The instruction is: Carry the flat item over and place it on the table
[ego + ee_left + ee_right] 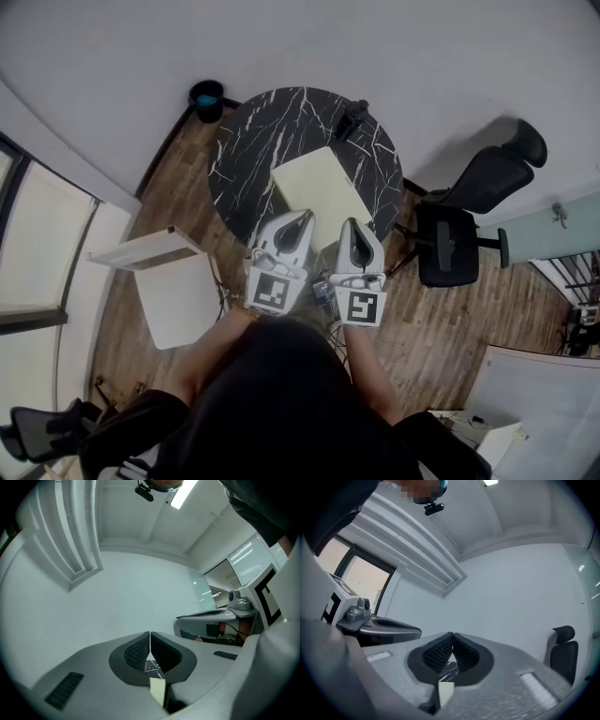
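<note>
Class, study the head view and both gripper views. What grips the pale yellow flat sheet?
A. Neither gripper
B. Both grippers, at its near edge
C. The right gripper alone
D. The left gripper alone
B: the left gripper and the right gripper each have jaws closed on the near edge of the pale yellow sheet, which shows between the jaws in both gripper views.

One table point(253, 141), one sheet point(319, 187), two grippers point(305, 217) point(354, 227)

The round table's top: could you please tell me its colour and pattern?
Table top: black with thin white marble veins; head view shows it best.
</note>
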Demonstrator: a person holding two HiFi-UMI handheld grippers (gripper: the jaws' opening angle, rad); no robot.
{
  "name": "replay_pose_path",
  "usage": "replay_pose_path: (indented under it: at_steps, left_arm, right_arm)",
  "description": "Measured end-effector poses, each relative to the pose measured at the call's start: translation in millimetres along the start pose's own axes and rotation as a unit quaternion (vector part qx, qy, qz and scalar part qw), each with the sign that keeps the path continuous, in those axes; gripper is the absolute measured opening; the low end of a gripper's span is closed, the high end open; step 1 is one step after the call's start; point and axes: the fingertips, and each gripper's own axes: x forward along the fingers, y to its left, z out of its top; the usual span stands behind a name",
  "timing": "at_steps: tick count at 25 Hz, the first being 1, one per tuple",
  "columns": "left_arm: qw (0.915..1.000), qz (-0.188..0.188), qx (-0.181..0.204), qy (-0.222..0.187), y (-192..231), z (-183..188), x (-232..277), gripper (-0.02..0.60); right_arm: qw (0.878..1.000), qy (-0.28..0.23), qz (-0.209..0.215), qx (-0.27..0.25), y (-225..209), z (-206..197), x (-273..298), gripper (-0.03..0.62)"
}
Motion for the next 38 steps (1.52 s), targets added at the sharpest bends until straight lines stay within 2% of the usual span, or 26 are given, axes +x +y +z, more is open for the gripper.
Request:
replay_pose_path:
  at_steps: [4,10,15,18,24,30,33,36,38]
  left_arm:
    - [1.0000,-0.001,0.002,-0.002,-1.5,0.2,-1.7,0.002]
    - [1.0000,-0.001,0.001,-0.005,-3.8,-1.0,-2.5,0.002]
    - [1.0000,-0.005,0.001,-0.001,-6.1,-1.1,-0.4,0.003]
    - [1.0000,-0.006,-0.001,0.001,-6.5,-3.1,-1.2,0.002]
    - [0.9999,-0.009,0.004,0.005,-5.0,-6.2,-1.1,0.002]
    - [0.9987,-0.027,0.041,0.012,-9.0,-12.1,1.0,0.002]
    - [0.9993,-0.021,0.026,0.013,-8.5,-11.9,2.0,0.003]
    - [0.9988,-0.025,0.040,0.016,-7.7,-13.9,1.6,0.002]
    - [0.9996,-0.016,0.018,0.013,-7.0,-12.5,1.2,0.003]
  right_arm:
    - [1.000,-0.003,0.001,-0.002,-0.7,-1.6,-2.3,-0.002]
    - [1.000,0.001,-0.019,0.008,-8.4,-3.1,-4.9,-0.002]
    - [1.000,-0.003,-0.017,0.006,-10.9,-4.5,-4.9,-0.002]
    - [1.000,0.013,-0.016,0.002,-9.8,-10.3,-5.8,-0.002]
    - [1.000,0.010,0.002,-0.015,1.4,-8.5,-1.3,-0.005]
    - [1.000,0.016,0.005,-0.013,1.8,-12.8,-1.3,-0.005]
    - [1.000,0.017,0.006,-0.013,0.7,-14.0,-0.4,-0.005]
    - [1.000,0.021,0.005,-0.014,0.9,-15.2,-0.1,-0.005]
    - [0.999,0.031,-0.002,-0.011,-1.2,-18.2,-0.7,-0.005]
